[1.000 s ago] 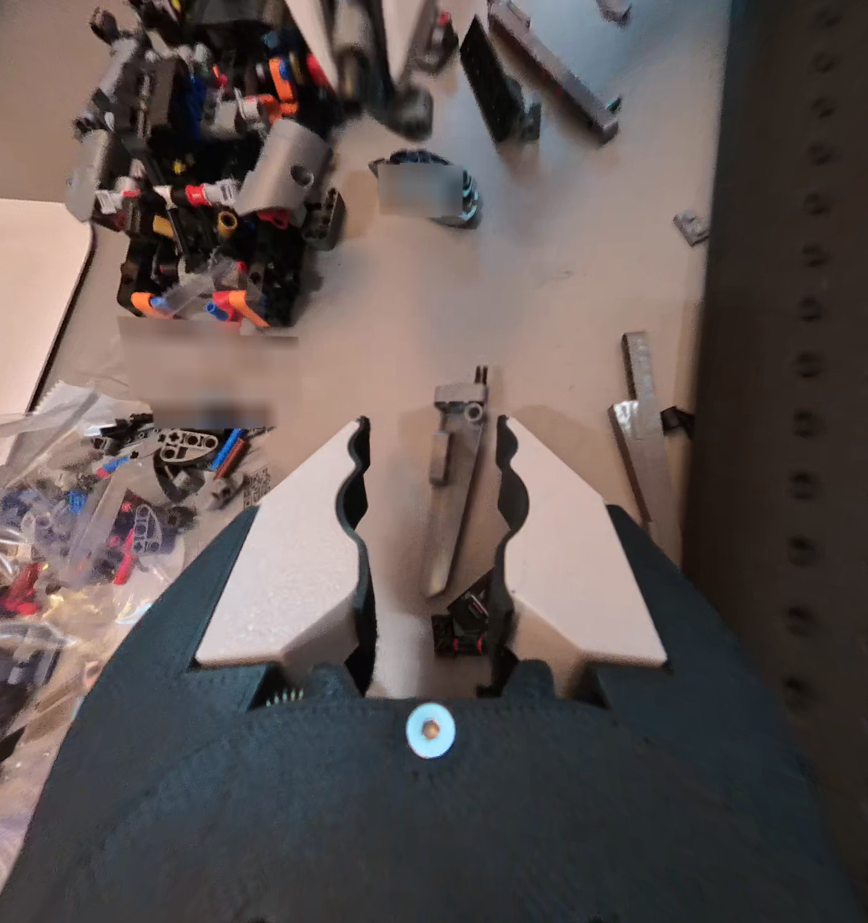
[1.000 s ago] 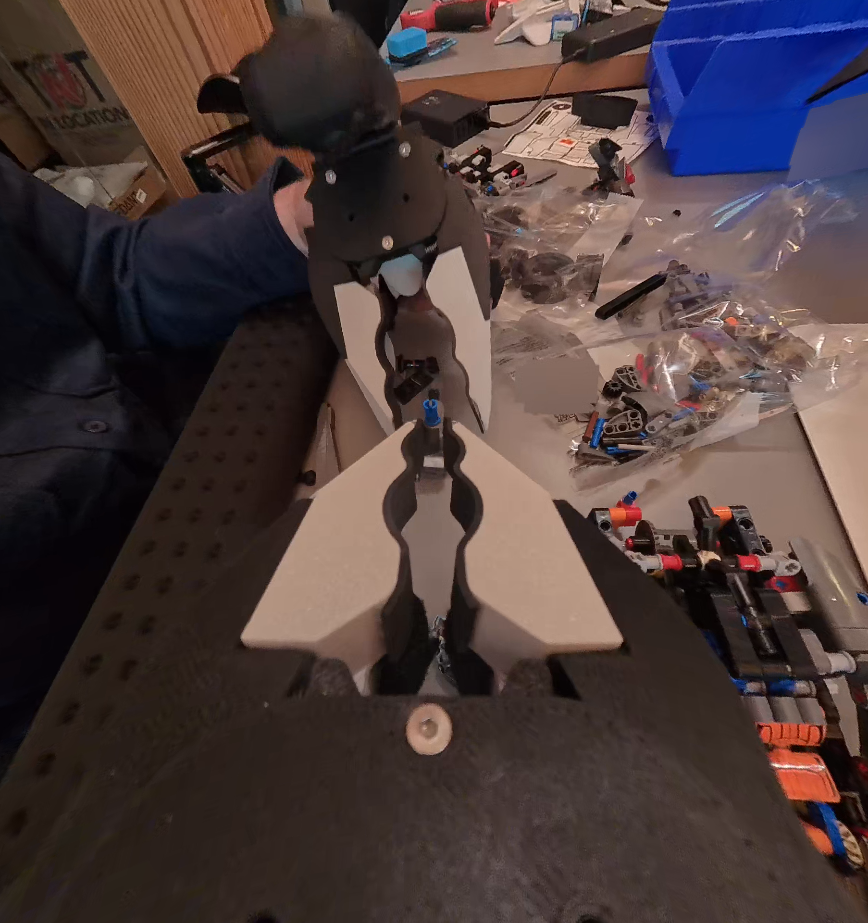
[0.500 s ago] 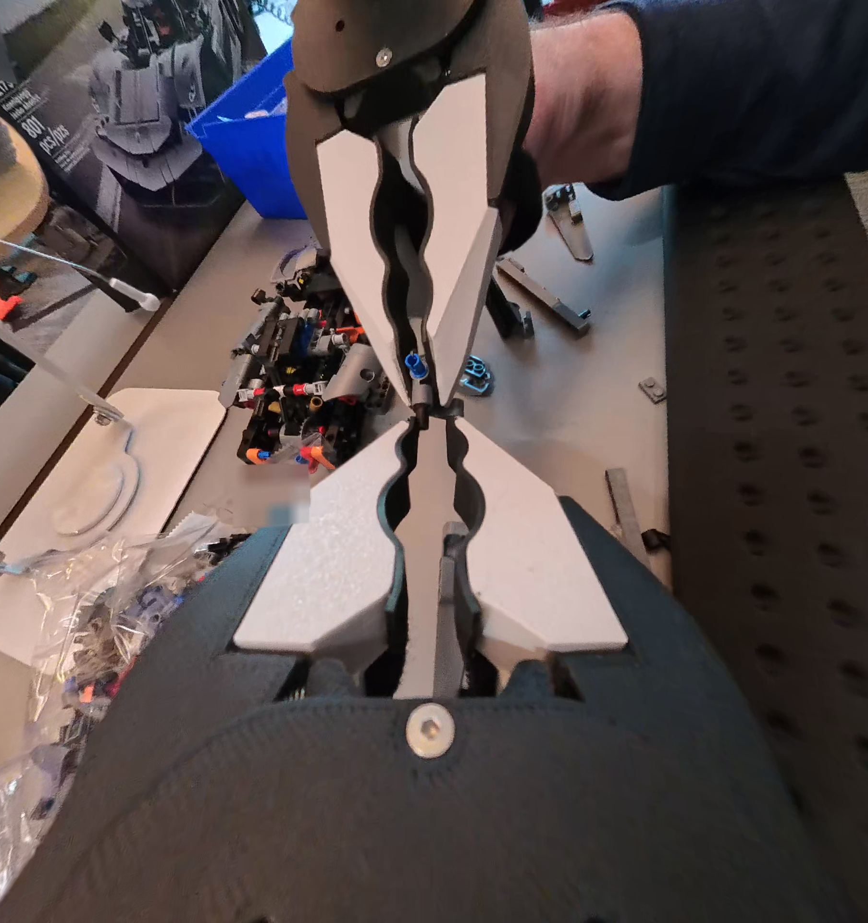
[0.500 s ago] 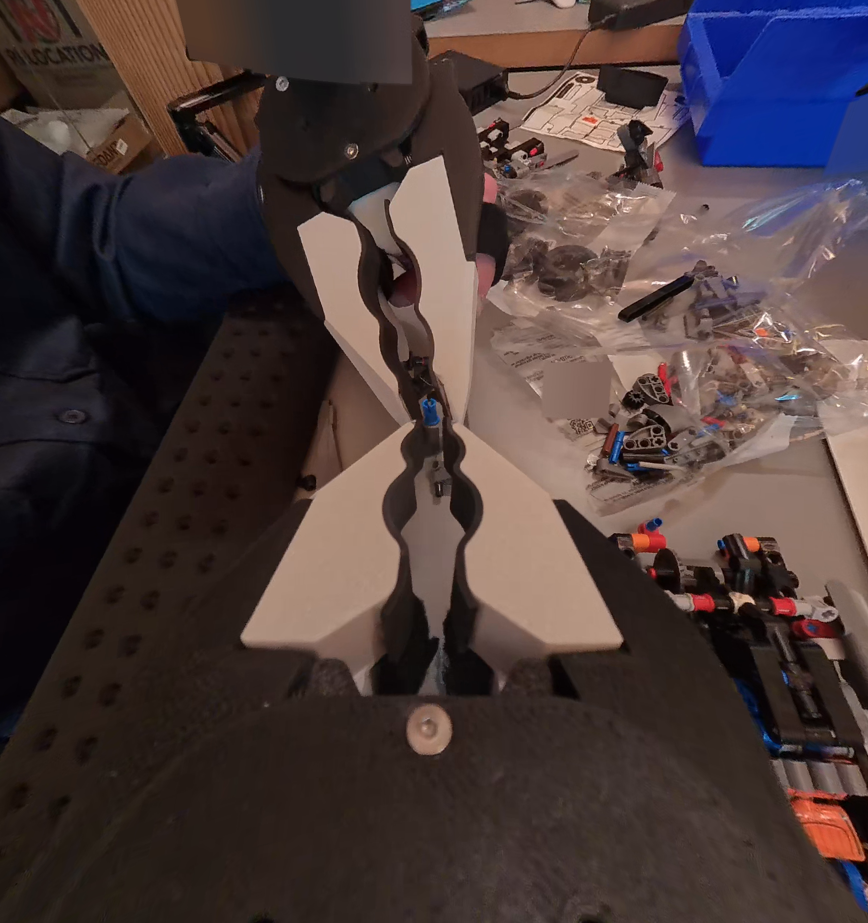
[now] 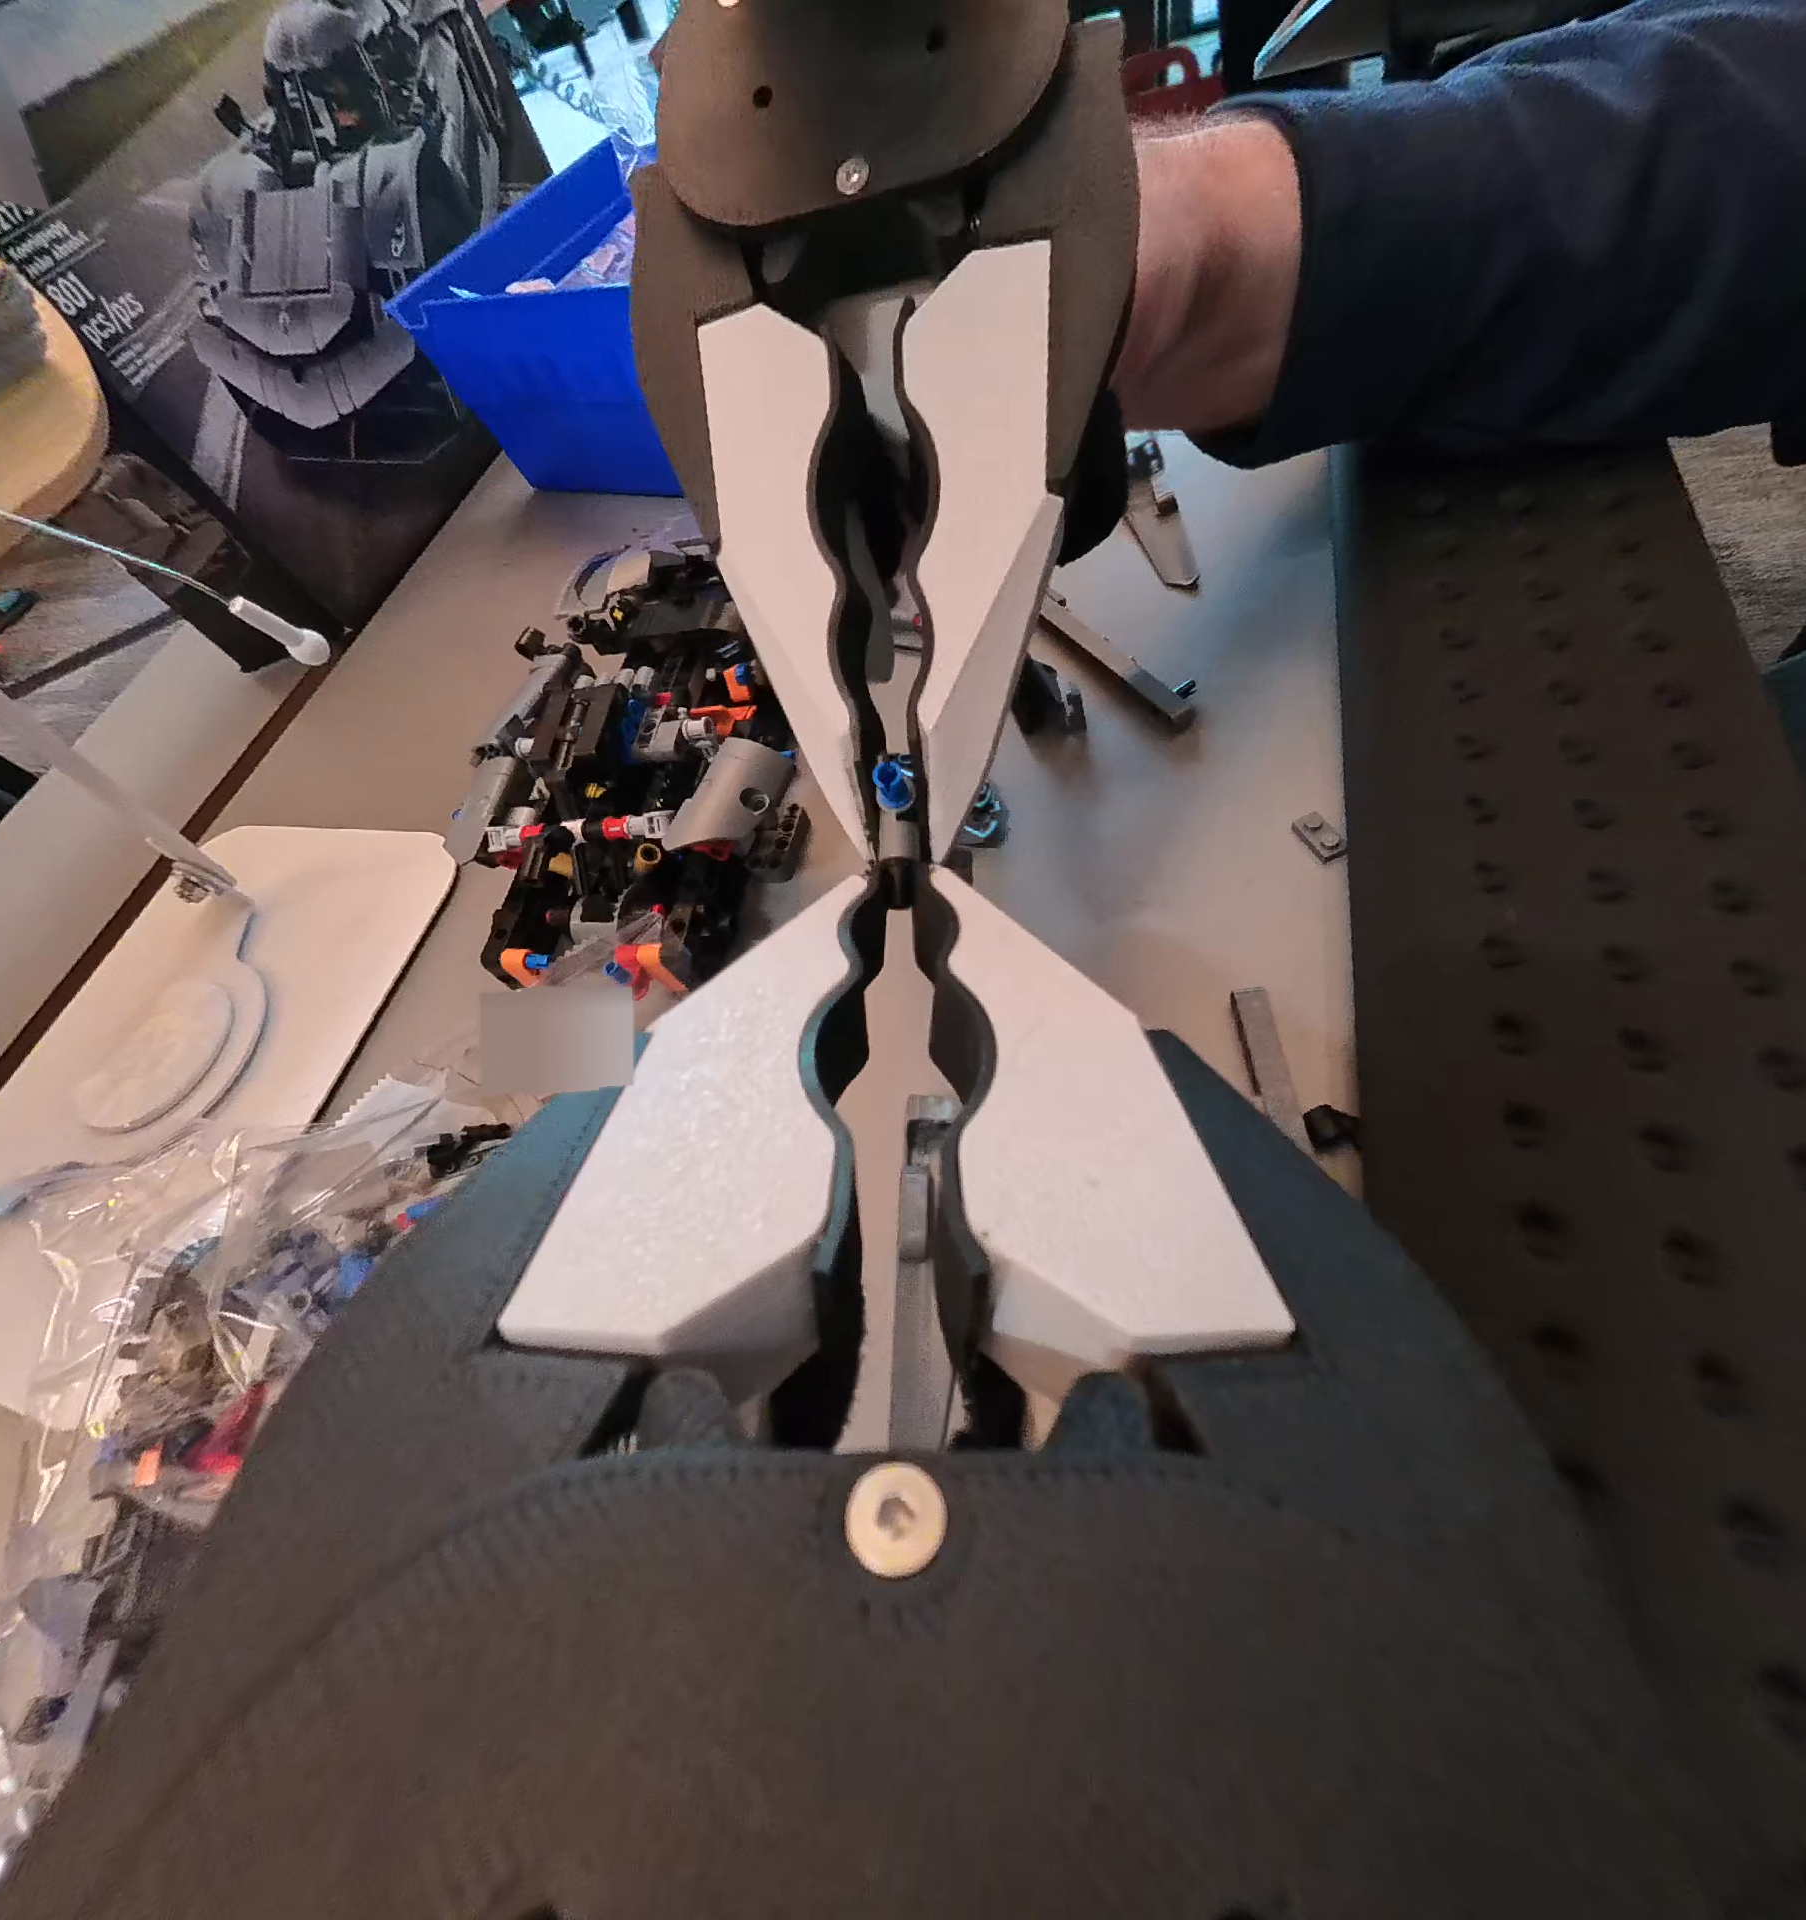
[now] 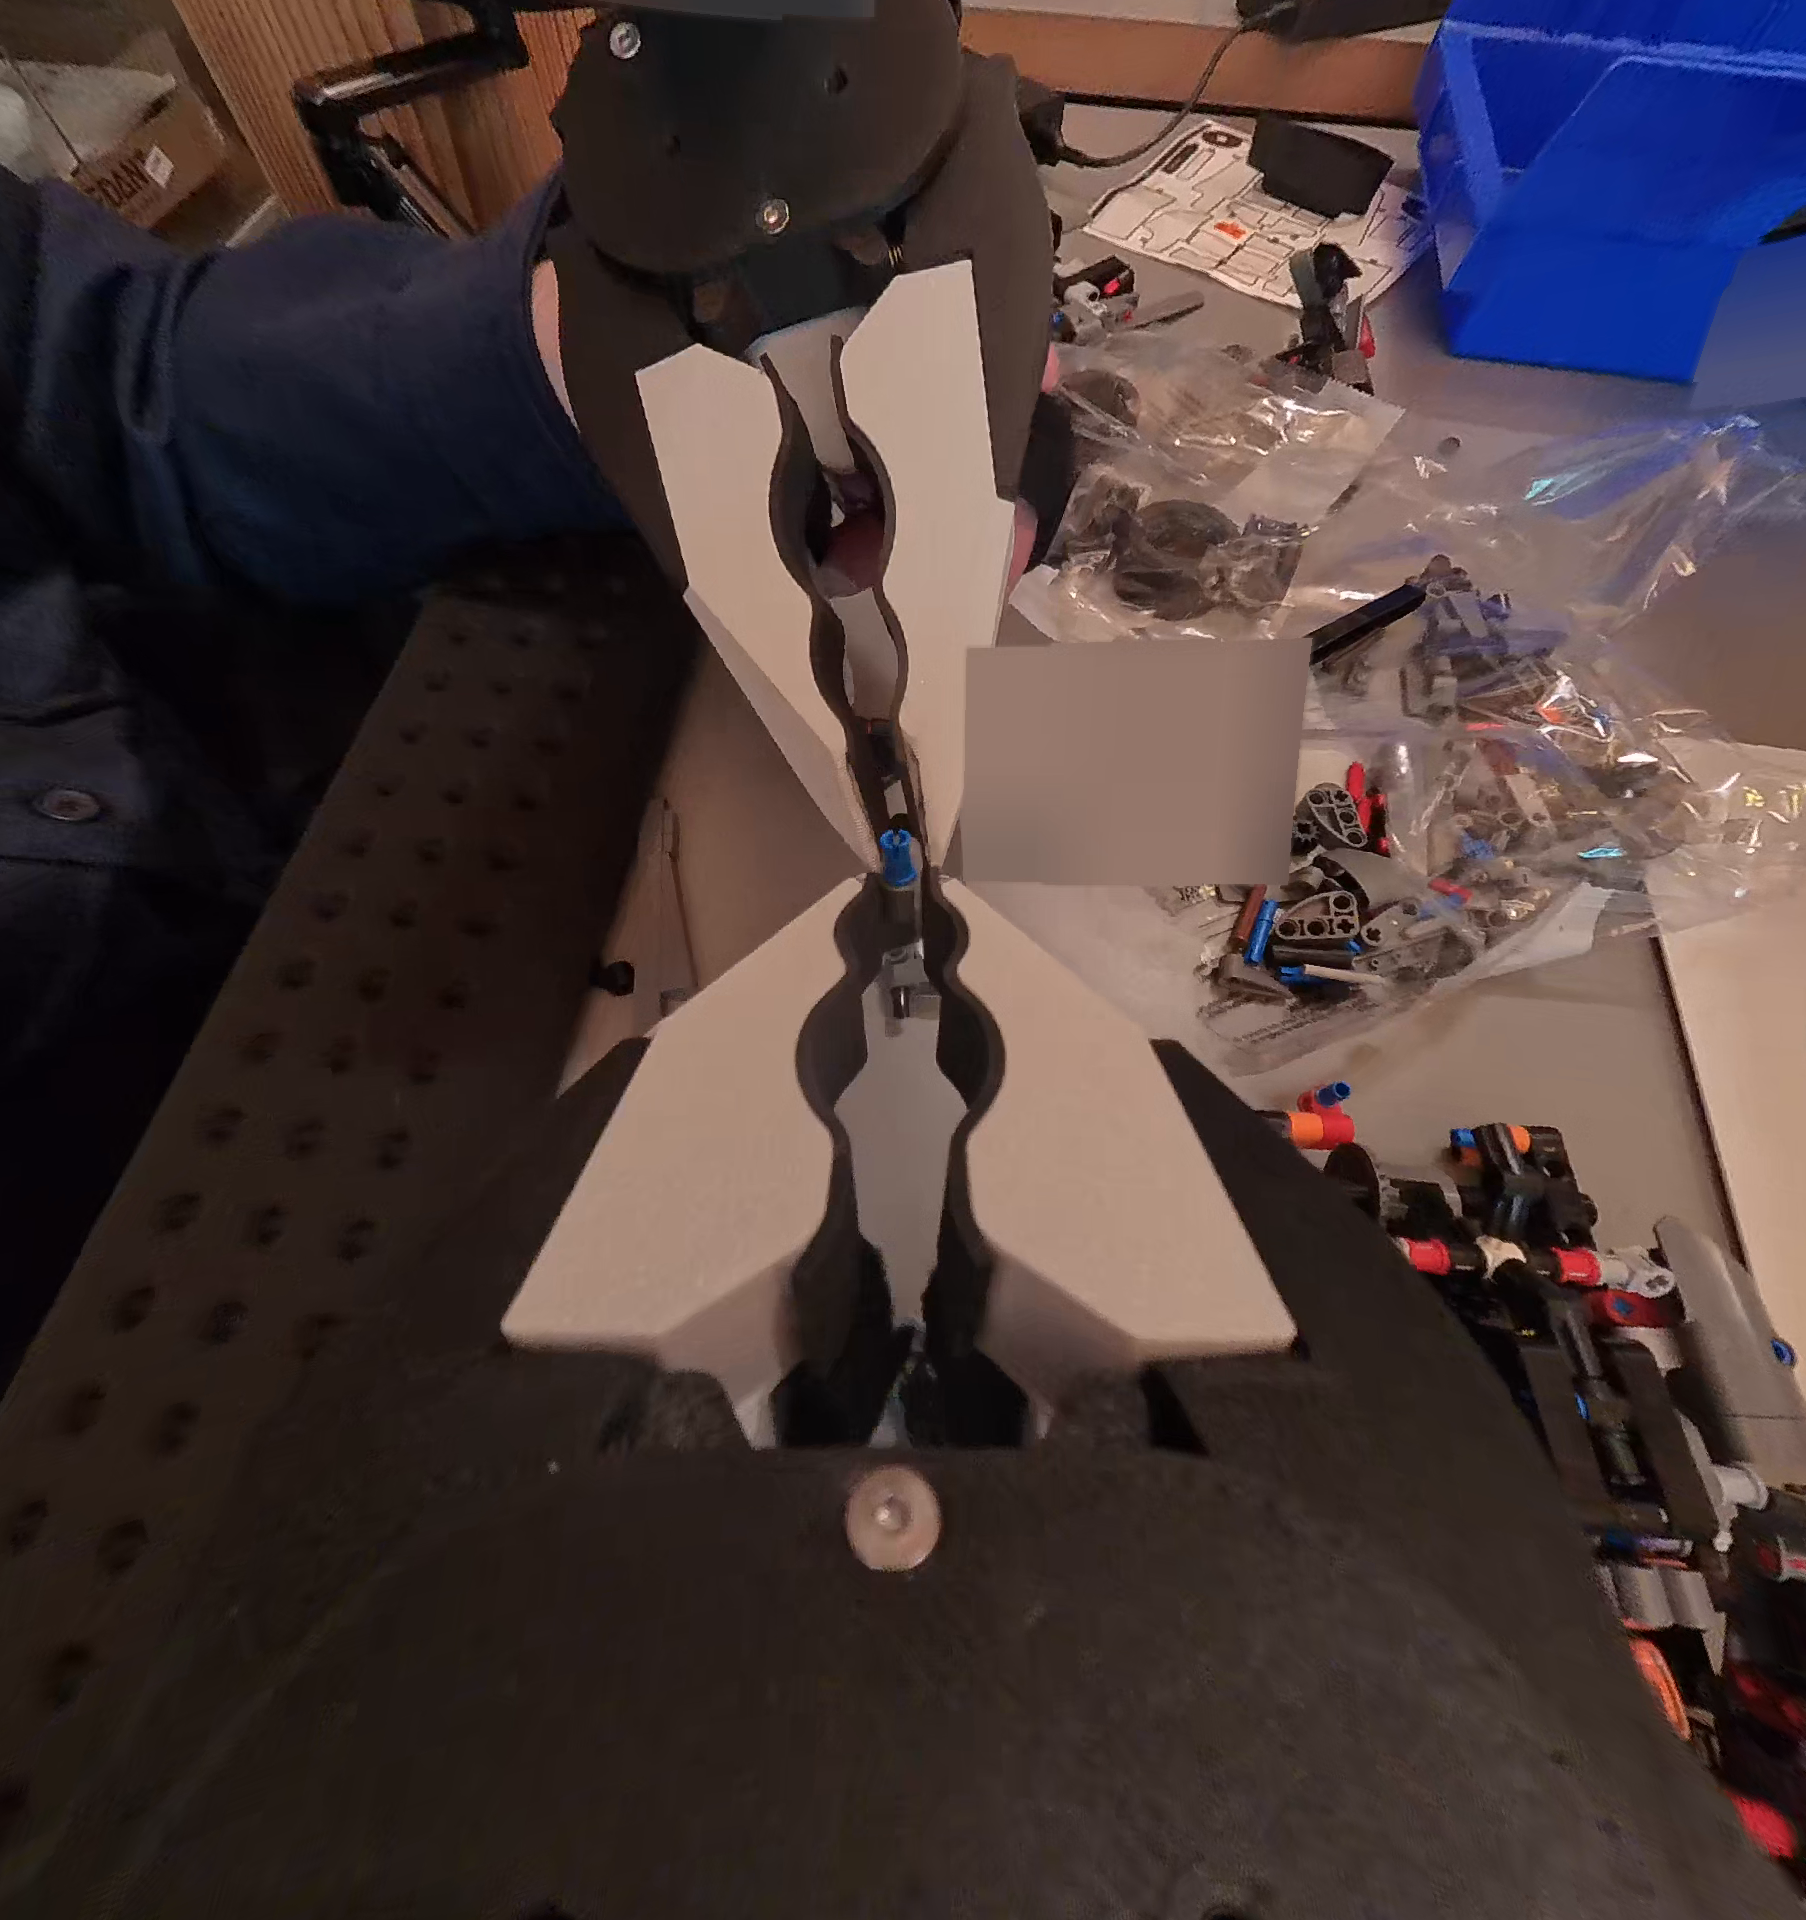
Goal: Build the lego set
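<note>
Blue plastic, a short peg (image 6: pixel 895 847), stands out of the small grey connector piece (image 6: pixel 904 971) that your right gripper (image 6: pixel 897 902) pinches at its very tips. Your left gripper (image 5: pixel 897 891) meets it tip to tip, closed on a small black piece (image 5: pixel 897 881). Both parts hang in the air above the grey tabletop (image 5: pixel 1138 883), just in front of the black perforated board (image 5: pixel 1605 1039).

Judging by their look, these parts are light, rigid and slick, so a slightly skewed push may flick one out of the pads. Keep your hold close to the joint and press straight along the peg's axis.

The half-built black and grey model (image 5: pixel 629 790) lies near on the table, clear bags of loose pieces (image 6: pixel 1450 852) beside it. Flat grey strips (image 5: pixel 1268 1049) rest by the board's edge. Nothing sits between the tips; a dropped piece would probably vanish among that clutter.
</note>
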`<act>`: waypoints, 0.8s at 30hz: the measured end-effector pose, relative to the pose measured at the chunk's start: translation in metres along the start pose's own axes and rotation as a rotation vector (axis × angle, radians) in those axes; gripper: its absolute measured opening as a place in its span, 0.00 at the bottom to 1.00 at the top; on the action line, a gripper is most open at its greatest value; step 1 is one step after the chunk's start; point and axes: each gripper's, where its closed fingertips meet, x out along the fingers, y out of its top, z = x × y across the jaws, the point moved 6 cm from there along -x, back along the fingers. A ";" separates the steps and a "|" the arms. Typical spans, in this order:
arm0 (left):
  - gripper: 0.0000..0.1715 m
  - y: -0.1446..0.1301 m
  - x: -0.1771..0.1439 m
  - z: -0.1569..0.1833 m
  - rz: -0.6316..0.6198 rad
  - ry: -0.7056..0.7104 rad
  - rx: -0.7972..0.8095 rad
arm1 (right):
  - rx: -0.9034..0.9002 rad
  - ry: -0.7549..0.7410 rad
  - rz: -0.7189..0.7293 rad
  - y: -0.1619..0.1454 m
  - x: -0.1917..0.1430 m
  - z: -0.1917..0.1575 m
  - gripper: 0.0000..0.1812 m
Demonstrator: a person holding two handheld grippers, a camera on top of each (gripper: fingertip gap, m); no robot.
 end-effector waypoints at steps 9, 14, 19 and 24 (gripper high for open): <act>0.01 -0.004 -0.024 -0.009 -0.032 0.098 -0.001 | 0.072 -0.024 0.165 0.006 -0.036 0.011 0.02; 0.01 -0.005 -0.030 -0.018 0.013 0.078 -0.091 | 0.105 -0.036 0.089 -0.005 -0.034 0.016 0.03; 0.01 -0.030 -0.010 -0.016 -0.173 0.094 -0.036 | 0.102 -0.040 0.046 -0.012 -0.028 0.018 0.03; 0.03 -0.059 0.015 -0.047 -0.501 0.353 0.013 | 0.080 -0.019 0.006 -0.013 -0.020 0.013 0.03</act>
